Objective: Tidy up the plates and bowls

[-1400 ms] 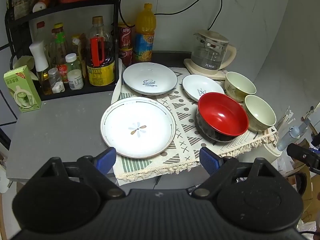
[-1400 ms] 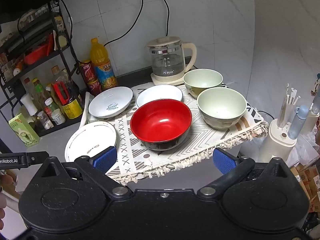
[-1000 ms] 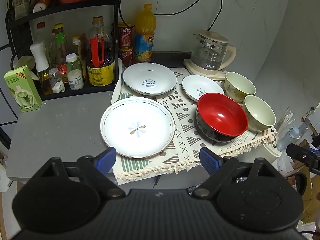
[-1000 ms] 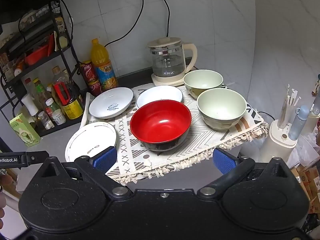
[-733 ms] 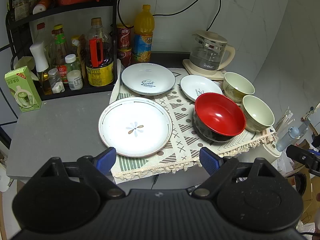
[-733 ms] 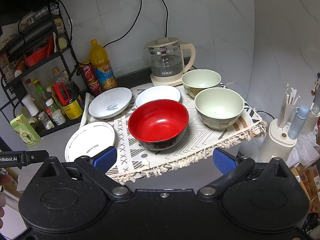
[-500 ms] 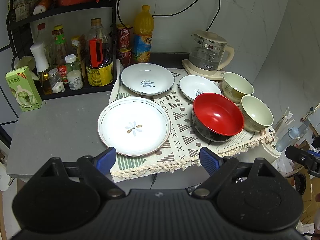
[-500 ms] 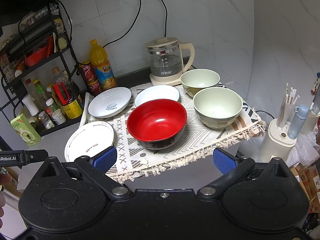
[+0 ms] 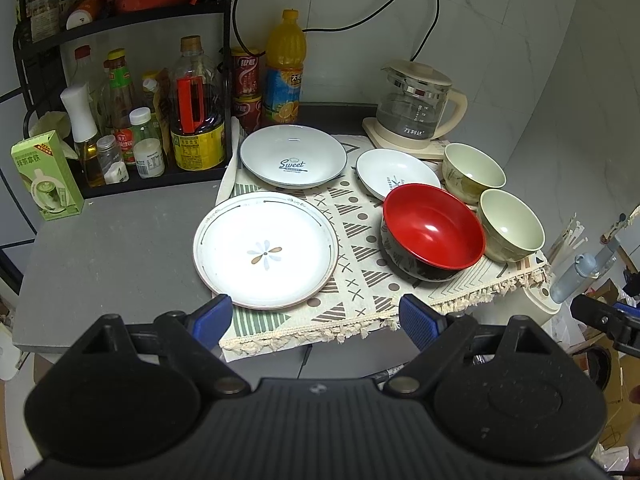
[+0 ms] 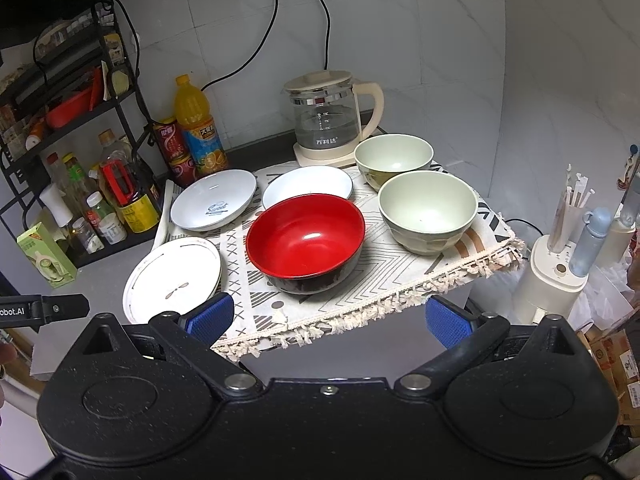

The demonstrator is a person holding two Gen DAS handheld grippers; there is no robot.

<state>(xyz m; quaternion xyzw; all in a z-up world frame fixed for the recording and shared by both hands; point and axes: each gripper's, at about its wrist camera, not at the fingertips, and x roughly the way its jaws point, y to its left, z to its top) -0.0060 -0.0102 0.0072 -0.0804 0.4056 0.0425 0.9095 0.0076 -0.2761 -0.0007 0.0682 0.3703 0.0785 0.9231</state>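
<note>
While both grippers hang short of the counter's front edge, nothing is gripped. Left gripper (image 9: 315, 319): blue pads wide apart, empty, in front of the flower plate (image 9: 265, 251), which lies half on the patterned cloth (image 9: 352, 236) and half on the grey counter (image 9: 104, 248). Right gripper (image 10: 327, 317): pads (image 10: 447, 327) equally wide apart, empty, facing the red bowl (image 10: 305, 239).

Layout on cloth: "Sweet" plate (image 9: 293, 157) behind the flower plate; small white plate (image 9: 396, 172) to its right, partly hidden by the red bowl's rim. Two pale green bowls: near bowl (image 10: 427, 211) just beside the red bowl, far bowl (image 10: 393, 159) behind it, next to the glass kettle (image 10: 329, 114). All dishes upright, none stacked. Bottle rack (image 9: 132, 112) at left.
</note>
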